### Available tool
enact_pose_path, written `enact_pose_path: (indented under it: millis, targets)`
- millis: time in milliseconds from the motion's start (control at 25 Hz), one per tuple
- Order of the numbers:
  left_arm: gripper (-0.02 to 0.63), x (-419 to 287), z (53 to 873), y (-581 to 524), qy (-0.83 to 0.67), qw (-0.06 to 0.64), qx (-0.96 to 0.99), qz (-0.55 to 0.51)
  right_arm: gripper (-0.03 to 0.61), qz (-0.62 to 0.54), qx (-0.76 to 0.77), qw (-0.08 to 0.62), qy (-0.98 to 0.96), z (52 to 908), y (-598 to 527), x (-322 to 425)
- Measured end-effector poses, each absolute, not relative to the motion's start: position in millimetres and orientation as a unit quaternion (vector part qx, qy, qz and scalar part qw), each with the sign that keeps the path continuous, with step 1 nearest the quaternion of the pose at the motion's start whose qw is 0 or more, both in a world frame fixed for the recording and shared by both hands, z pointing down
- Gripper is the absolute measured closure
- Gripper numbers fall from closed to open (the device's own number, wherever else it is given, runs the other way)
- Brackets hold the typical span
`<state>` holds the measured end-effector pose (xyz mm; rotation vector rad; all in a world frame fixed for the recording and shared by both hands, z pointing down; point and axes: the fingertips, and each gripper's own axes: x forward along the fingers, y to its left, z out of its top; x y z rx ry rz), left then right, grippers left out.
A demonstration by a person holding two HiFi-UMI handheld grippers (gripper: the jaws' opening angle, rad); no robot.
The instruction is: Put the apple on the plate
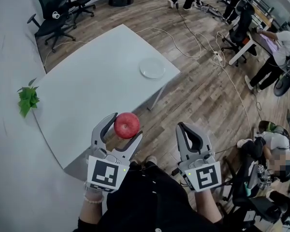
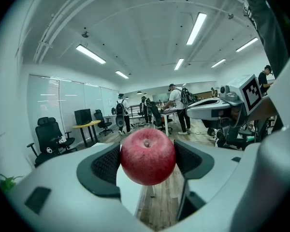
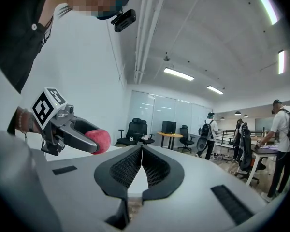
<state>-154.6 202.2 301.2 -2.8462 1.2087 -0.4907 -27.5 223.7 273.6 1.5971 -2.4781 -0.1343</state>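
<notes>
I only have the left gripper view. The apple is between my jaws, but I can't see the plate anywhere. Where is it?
Observer: The head view shows the plate near the far right corner of the white table. It looks empty.
Operator: Is the apple close to it?
Observer: No. The apple, held by the left gripper, shows at the table's near edge, most of the tabletop away from the plate.
Operator: What about my other hand?
Observer: The right gripper is level with the left one, off the table's side. Its own view shows the jaws shut with nothing between them.
</notes>
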Motion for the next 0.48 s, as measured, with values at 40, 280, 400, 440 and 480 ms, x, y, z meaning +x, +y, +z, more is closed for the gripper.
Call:
enact_pose_path:
  millis: [40, 280, 400, 440, 480]
  targets:
    - [0.255, -155.9, 301.2, 202.0, 0.385, 0.006, -0.91, -0.156, 0.537, -0.046, 0.54, 0.096, -0.835, 273.5, 224.1, -28.7]
    - [0.256, -165.7, 300.0, 202.3, 0.379, 0.01, -0.913, -0.151, 0.537, -0.047, 0.547, 0.097, -0.83, 273.2, 225.4, -38.3]
    - [0.255, -170.4, 299.8, 202.6, 0.377, 0.011, -0.914, -0.148, 0.537, -0.05, 0.548, 0.096, -0.829, 272.3, 227.5, -45.1]
    - [0.256, -171.8, 300.1, 202.4, 0.376, 0.013, -0.914, -0.148, 0.537, -0.05, 0.549, 0.096, -0.829, 272.5, 228.2, -47.3]
    - [0.255, -173.1, 300.3, 202.1, 0.375, 0.015, -0.915, -0.148, 0.537, -0.05, 0.549, 0.096, -0.828, 273.0, 228.9, -49.4]
